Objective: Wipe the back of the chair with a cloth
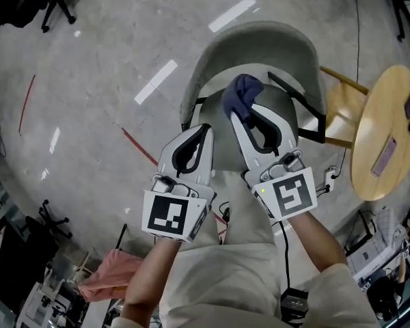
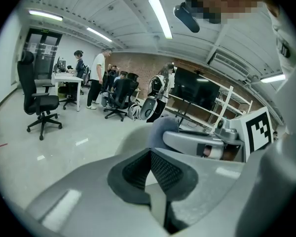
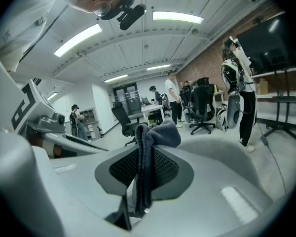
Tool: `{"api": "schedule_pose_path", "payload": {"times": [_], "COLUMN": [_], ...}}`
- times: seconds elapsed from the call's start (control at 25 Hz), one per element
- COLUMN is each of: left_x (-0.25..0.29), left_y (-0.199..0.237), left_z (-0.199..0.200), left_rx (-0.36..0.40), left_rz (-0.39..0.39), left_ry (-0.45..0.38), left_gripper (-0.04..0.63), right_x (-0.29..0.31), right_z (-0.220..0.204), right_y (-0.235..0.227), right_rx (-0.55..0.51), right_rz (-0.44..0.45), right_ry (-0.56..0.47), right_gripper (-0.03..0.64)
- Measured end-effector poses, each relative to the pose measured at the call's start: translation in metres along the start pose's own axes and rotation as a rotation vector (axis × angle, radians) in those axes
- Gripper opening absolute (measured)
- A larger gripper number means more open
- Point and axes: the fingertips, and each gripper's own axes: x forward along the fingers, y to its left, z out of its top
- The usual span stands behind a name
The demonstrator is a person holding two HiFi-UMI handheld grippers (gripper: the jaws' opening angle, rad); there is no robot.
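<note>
The bunched dark blue cloth (image 1: 242,93) is pinched fast in the right gripper (image 1: 243,118), held over the pale grey moulded plastic chair (image 1: 222,145), near its curved backrest (image 1: 260,38), likely poised for wiping; the left gripper (image 1: 202,131), clenched on nothing, idles alongside.

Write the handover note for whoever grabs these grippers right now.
Right gripper: shut on the dark blue cloth, which bunches up above the jaws.
Left gripper: shut, nothing between the jaws, held beside the right one above the seat.
Chair: grey, straight ahead, its curved back on the far side. In the head view the cloth sits just inside that back; I cannot tell whether it touches.
Done: cloth is in hand and brought to the chair.
Left: press the cloth on the back and wipe across it. Nothing shows how much is wiped, so probably cover the whole back.
</note>
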Motion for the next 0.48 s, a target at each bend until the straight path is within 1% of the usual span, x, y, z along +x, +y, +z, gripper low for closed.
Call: {"api": "schedule_pose_path", "payload": {"times": [0.16,0.36,0.48], "left_x": [0.010,0.022,0.027], "left_y": [0.007,0.012,0.016], "left_z": [-0.011,-0.019,-0.020], "left_rx": [-0.001,-0.018,-0.018], "left_rz": [0.014,0.027,0.033], "left_ry": [0.016,0.034,0.028], "left_gripper": [0.000,0.000,0.000], "right_x": [0.016,0.033,0.043], "right_z": [-0.013,-0.020,-0.021], "right_y": [-0.009,-0.019,-0.022], "right_rx": [0.017,-0.006,-0.024], "right_rz": [0.032,0.046,0.057], "right_ry": [0.019,0.021,0.017], "right_gripper": [0.078,0.077,0.077]}}
